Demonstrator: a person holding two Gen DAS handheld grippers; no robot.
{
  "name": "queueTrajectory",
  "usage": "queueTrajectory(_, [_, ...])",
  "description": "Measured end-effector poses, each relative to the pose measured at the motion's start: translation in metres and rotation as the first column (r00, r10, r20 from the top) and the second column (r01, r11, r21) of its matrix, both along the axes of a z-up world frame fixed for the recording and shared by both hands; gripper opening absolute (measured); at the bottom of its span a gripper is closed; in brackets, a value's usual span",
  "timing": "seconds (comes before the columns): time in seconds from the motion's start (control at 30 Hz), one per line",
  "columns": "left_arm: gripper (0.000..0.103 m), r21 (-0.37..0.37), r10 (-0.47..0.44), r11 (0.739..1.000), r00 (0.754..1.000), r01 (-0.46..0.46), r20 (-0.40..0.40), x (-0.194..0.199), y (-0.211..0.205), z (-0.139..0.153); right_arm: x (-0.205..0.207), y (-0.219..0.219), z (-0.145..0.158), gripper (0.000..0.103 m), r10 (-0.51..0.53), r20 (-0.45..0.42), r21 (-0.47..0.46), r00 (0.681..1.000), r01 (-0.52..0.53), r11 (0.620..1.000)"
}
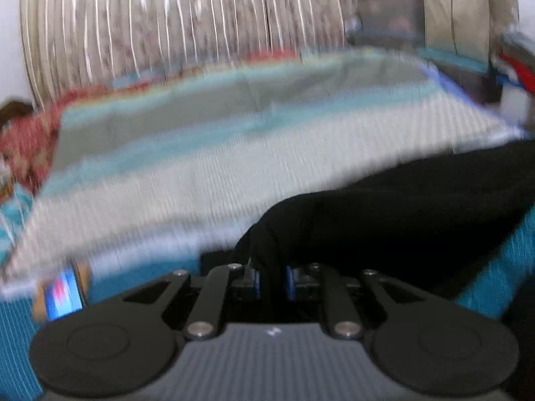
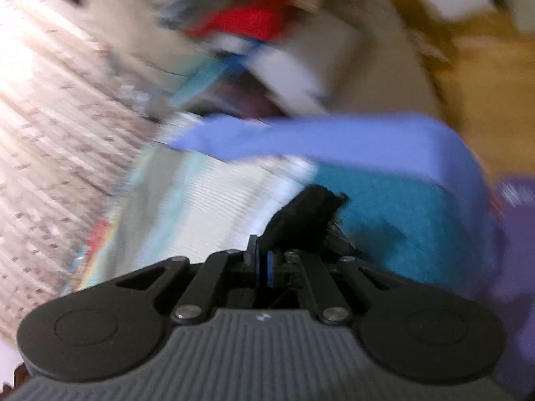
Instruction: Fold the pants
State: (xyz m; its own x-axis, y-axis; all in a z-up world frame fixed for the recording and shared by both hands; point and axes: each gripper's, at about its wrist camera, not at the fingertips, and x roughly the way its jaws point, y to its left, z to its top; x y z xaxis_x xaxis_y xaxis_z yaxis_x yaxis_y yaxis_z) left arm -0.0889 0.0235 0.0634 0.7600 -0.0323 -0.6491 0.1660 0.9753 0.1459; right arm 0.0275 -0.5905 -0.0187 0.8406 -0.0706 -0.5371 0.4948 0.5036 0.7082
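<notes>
The black pants (image 1: 401, 207) hang in a dark fold from my left gripper (image 1: 272, 282), which is shut on the cloth, with the fabric bunched between its blue pads. The pants spread to the right over a striped teal and white bed cover (image 1: 207, 173). In the right wrist view my right gripper (image 2: 267, 264) is shut on a small bunch of the black pants (image 2: 307, 220), which sticks up above the fingers. Both views are blurred by motion.
A pleated floral curtain (image 1: 167, 20) hangs behind the bed. Plastic storage boxes (image 1: 388, 10) and piled clothes stand at the back right. A lilac sheet edge (image 2: 334, 137) and a teal blanket (image 2: 401, 220) lie ahead of the right gripper. A phone (image 1: 63, 294) lies at the left.
</notes>
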Motion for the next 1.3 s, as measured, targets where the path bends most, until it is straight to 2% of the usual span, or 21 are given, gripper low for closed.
queueTrajectory(0.07, [0.017,0.022,0.015,1.0,0.999,-0.014,-0.051,-0.014,-0.005,-0.019,-0.011,-0.001,-0.026,0.011,-0.022,-0.092,0.032,0.996,0.025,0.999])
queueTrajectory(0.2, [0.027,0.004,0.013,1.0,0.998,-0.013,-0.056,-0.037,-0.002,-0.016,-0.029,0.0,-0.034,0.019,-0.054,-0.051,0.118,0.997,0.06,0.991])
queueTrajectory(0.27, [0.034,-0.036,-0.001,0.999,0.999,0.0,-0.037,-0.048,0.006,-0.003,-0.034,0.0,-0.021,0.046,-0.115,-0.066,0.069,0.991,0.119,0.99])
queueTrajectory(0.33, [0.051,-0.084,0.016,0.996,1.0,-0.018,-0.024,-0.062,0.017,0.006,-0.042,-0.001,-0.006,0.046,-0.17,-0.057,-0.008,0.984,0.17,0.985])
queueTrajectory(0.37, [0.051,-0.12,0.034,0.992,0.999,-0.036,-0.015,-0.067,0.027,0.013,-0.045,0.001,0.002,0.046,-0.178,-0.036,-0.033,0.983,0.177,0.984])
queueTrajectory(0.43, [0.053,-0.221,0.105,0.97,0.994,-0.103,-0.004,-0.07,0.053,0.024,-0.044,0.008,0.021,0.046,-0.127,0.021,-0.098,0.992,0.128,0.987])
queueTrajectory(0.5, [0.055,-0.339,0.204,0.921,0.979,-0.193,-0.003,-0.066,0.08,0.033,-0.027,0.031,0.04,0.046,0.002,0.051,-0.185,0.999,0.008,0.983])
queueTrajectory(0.57, [0.055,-0.421,0.277,0.868,0.961,-0.262,-0.028,-0.054,0.098,0.035,0.0,0.062,0.052,0.046,0.166,0.058,-0.236,0.984,-0.148,0.96])
queueTrajectory(0.67, [0.055,-0.438,0.315,0.829,0.938,-0.347,-0.147,-0.023,0.103,0.02,0.053,0.135,0.063,0.047,0.449,0.016,-0.297,0.893,-0.425,0.855])
queueTrajectory(0.8, [0.064,-0.51,0.246,0.769,0.915,-0.385,-0.319,0.007,0.099,-0.01,0.112,0.254,0.058,0.056,0.715,-0.095,-0.363,0.693,-0.693,0.623])
queueTrajectory(0.87, [0.075,-0.549,0.234,0.736,0.91,-0.395,-0.342,0.013,0.096,-0.019,0.132,0.31,0.052,0.074,0.801,-0.146,-0.4,0.581,-0.775,0.489])
queueTrajectory(0.9, [0.072,-0.558,0.24,0.729,0.911,-0.397,-0.335,0.015,0.093,-0.022,0.141,0.335,0.048,0.078,0.828,-0.179,-0.427,0.531,-0.8,0.421])
queueTrajectory(0.93, [0.05,-0.551,0.247,0.738,0.916,-0.39,-0.318,0.016,0.089,-0.023,0.151,0.356,0.043,0.083,0.84,-0.216,-0.447,0.497,-0.816,0.368])
queueTrajectory(1.0, [0.041,-0.502,0.244,0.794,0.936,-0.344,-0.254,0.019,0.078,-0.021,0.173,0.388,0.027,0.085,0.842,-0.309,-0.446,0.443,-0.849,0.283])
queueTrajectory(1.03, [0.031,-0.46,0.255,0.83,0.948,-0.316,-0.192,0.016,0.072,-0.015,0.183,0.399,0.016,0.081,0.83,-0.362,-0.436,0.425,-0.864,0.253])
queueTrajectory(1.07, [0.024,-0.387,0.258,0.88,0.962,-0.274,-0.095,0.011,0.062,-0.005,0.191,0.411,0.003,0.059,0.806,-0.422,-0.426,0.415,-0.876,0.228])
queueTrajectory(1.1, [0.007,-0.317,0.259,0.916,0.966,-0.245,0.003,0.004,0.052,0.006,0.191,0.415,-0.005,0.051,0.789,-0.451,-0.439,0.417,-0.873,0.211])
queueTrajectory(1.13, [0.007,-0.253,0.253,0.942,0.961,-0.22,0.11,-0.004,0.046,0.018,0.188,0.42,-0.004,0.013,0.782,-0.446,-0.485,0.436,-0.852,0.199])
queueTrajectory(1.17, [0.007,-0.231,0.252,0.951,0.948,-0.205,0.194,-0.013,0.044,0.028,0.187,0.424,0.003,0.004,0.782,-0.429,-0.512,0.452,-0.835,0.201])
queueTrajectory(1.2, [0.007,-0.229,0.253,0.953,0.938,-0.199,0.238,-0.017,0.047,0.034,0.187,0.423,0.011,0.004,0.777,-0.398,-0.528,0.488,-0.814,0.241])
queueTrajectory(1.3, [0.008,-0.19,0.271,0.954,0.94,-0.233,0.206,-0.012,0.063,0.023,0.185,0.409,0.032,0.004,0.762,-0.232,-0.561,0.605,-0.723,0.403])
